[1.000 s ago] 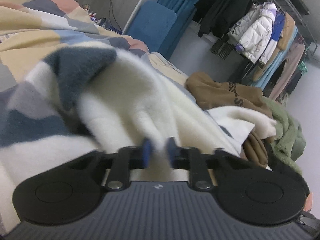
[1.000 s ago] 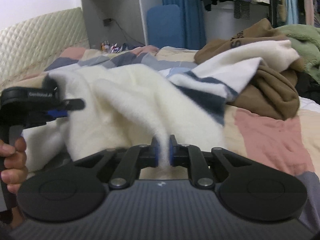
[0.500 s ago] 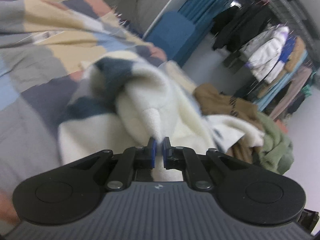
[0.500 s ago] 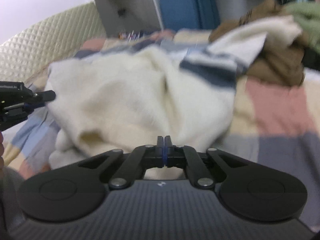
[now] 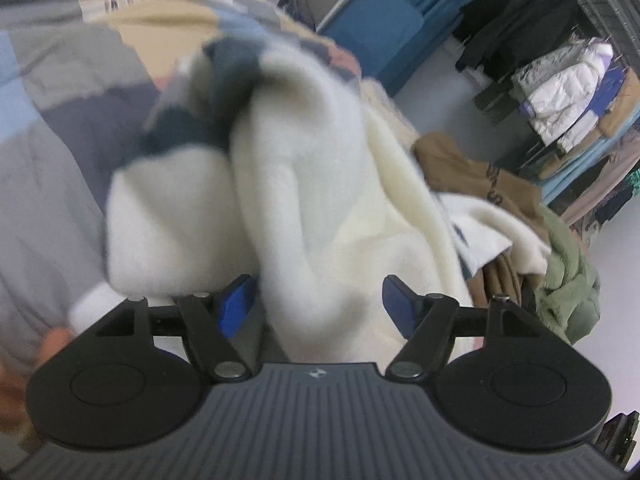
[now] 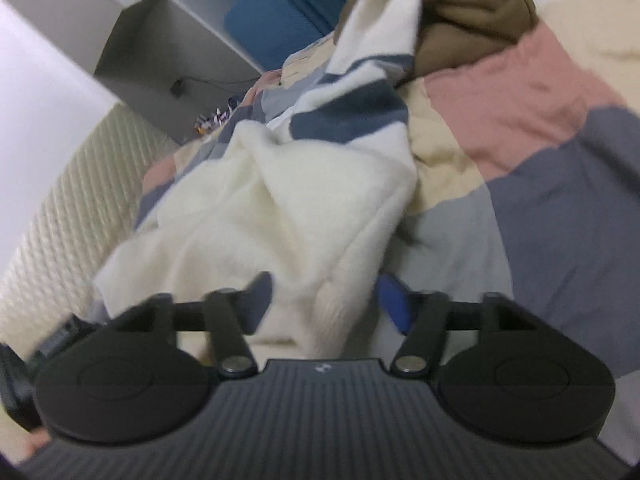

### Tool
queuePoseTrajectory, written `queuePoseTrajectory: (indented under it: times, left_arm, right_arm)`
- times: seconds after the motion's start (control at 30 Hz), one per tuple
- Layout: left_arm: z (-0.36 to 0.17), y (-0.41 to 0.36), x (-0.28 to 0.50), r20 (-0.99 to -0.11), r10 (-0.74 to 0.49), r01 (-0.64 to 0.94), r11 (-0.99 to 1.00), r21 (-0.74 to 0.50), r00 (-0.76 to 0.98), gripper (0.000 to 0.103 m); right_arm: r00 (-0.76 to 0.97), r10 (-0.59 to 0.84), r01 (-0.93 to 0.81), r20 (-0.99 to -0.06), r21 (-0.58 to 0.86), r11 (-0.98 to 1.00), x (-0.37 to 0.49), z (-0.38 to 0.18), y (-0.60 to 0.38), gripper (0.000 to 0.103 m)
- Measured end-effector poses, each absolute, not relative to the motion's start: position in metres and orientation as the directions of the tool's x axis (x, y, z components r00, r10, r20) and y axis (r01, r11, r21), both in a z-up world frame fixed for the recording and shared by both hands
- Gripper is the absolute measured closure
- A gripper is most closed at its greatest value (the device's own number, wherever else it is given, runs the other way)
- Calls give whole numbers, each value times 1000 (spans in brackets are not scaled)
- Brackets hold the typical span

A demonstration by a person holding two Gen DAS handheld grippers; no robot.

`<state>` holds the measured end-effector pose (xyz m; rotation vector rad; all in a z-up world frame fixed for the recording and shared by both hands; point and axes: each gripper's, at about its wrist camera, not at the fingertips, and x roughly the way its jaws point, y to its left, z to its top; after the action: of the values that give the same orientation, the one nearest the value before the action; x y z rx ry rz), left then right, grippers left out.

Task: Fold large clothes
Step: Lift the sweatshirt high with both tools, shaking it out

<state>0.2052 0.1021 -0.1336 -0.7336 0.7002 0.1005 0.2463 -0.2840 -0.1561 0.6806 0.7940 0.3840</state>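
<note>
The left gripper (image 5: 320, 304) has its jaws spread wide, and a thick roll of the cream sweater (image 5: 320, 184) passes between them without being pinched; the blue pads (image 5: 236, 308) stand clear on either side of the cloth. Ahead of these jaws the sweater heaps up in soft folds, with a navy-striped part (image 5: 224, 80) bunched at the far end, left of centre. The garment lies on a patchwork bedspread (image 5: 52, 160) of grey, blue, beige and pink that stretches to the left of the jaws. Ahead and to the right sit a brown garment (image 5: 472, 172) and, further right, a green fleece (image 5: 568, 280); beyond them hangs a rack of coats (image 5: 560, 92). The right gripper (image 6: 326, 304) is likewise parted wide, with the sweater's cream hem (image 6: 304, 280) lying between its pads, loose. Ahead of these jaws the sweater runs away toward its navy bands (image 6: 352, 116), and the bedspread spreads to the right.
</note>
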Motion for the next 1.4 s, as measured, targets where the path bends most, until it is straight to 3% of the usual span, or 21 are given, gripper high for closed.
queuePoseTrajectory:
  times: [0.27, 0.33, 0.37, 0.4, 0.43, 0.5, 0.57, 0.67, 0.83, 1.1, 1.4]
  left_arm:
    - [-166, 111, 225, -575, -241, -312, 648, -695, 782, 31]
    - [-169, 114, 227, -561, -249, -304, 636, -710, 789, 55]
    - [-169, 115, 227, -551, -248, -298, 632, -715, 796, 62]
    - [-170, 117, 226, -539, -249, -291, 626, -723, 804, 74]
    - [-169, 119, 225, -521, -256, -278, 615, -737, 814, 83]
    - [-163, 122, 219, -471, -268, -236, 602, -763, 840, 88]
    - [-152, 123, 209, -418, -270, -190, 597, -779, 867, 90]
    - [-127, 124, 194, -332, -284, -94, 617, -781, 900, 91]
    - [-72, 131, 161, -199, -301, 43, 641, -767, 933, 91]
    - [60, 133, 89, 25, -318, 250, 693, -676, 948, 91]
    - [213, 129, 38, 200, -331, 384, 722, -575, 922, 90]
  right_arm:
    - [625, 604, 60, -494, 802, 594, 284, -197, -279, 37]
    - [622, 618, 70, -481, 820, 568, 296, -205, -277, 38]
    - [618, 623, 69, -480, 822, 565, 301, -209, -275, 39]
    - [611, 630, 65, -480, 823, 564, 305, -212, -272, 51]
    - [604, 642, 55, -473, 828, 558, 308, -214, -270, 73]
    - [596, 669, 31, -444, 845, 533, 310, -214, -267, 88]
    - [621, 676, -29, -397, 851, 525, 303, -202, -267, 89]
    - [676, 691, -153, -256, 869, 471, 284, -169, -273, 90]
    - [710, 687, -320, -155, 798, 511, 251, -93, -276, 90]
    - [748, 663, -488, 33, 706, 514, 199, 40, -291, 90]
    - [735, 650, -647, 194, 487, 587, 141, 217, -299, 90]
